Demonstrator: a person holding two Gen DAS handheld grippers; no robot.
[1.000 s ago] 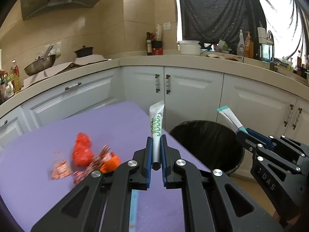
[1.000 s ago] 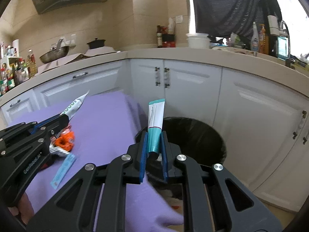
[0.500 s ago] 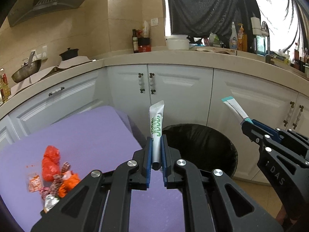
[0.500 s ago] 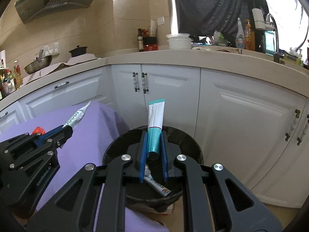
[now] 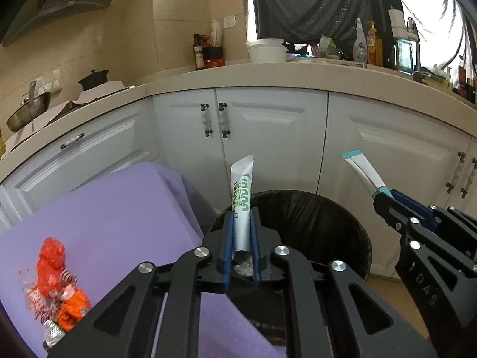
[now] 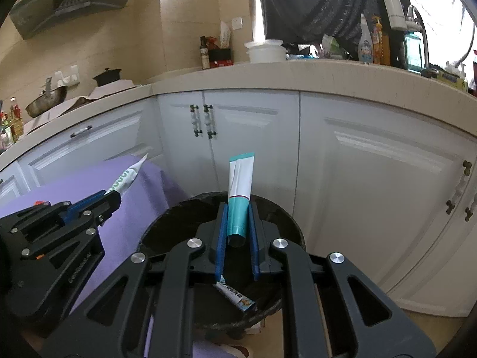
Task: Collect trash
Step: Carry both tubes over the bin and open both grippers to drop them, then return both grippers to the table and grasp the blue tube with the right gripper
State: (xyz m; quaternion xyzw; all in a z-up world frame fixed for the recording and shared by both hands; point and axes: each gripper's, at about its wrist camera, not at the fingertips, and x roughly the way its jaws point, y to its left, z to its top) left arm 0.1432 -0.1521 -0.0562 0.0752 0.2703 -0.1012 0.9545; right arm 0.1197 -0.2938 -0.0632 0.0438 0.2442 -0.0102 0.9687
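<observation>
A white tube with green print (image 5: 242, 205) stands upright between the blue pads of the left gripper (image 5: 241, 223), whose jaws are opening with the tube still between them. It sits above the near rim of the black-lined trash bin (image 5: 328, 223), beside the purple table (image 5: 119, 217). The right gripper (image 6: 237, 217) clamps a teal-and-white tube (image 6: 240, 200), its fingers closed tight on the lower end, directly over the bin's mouth. Both grippers tilt forward and down, side by side. Another small tube (image 6: 235, 294) lies inside the bin. Red and orange wrappers (image 5: 53, 283) remain on the table's left part.
</observation>
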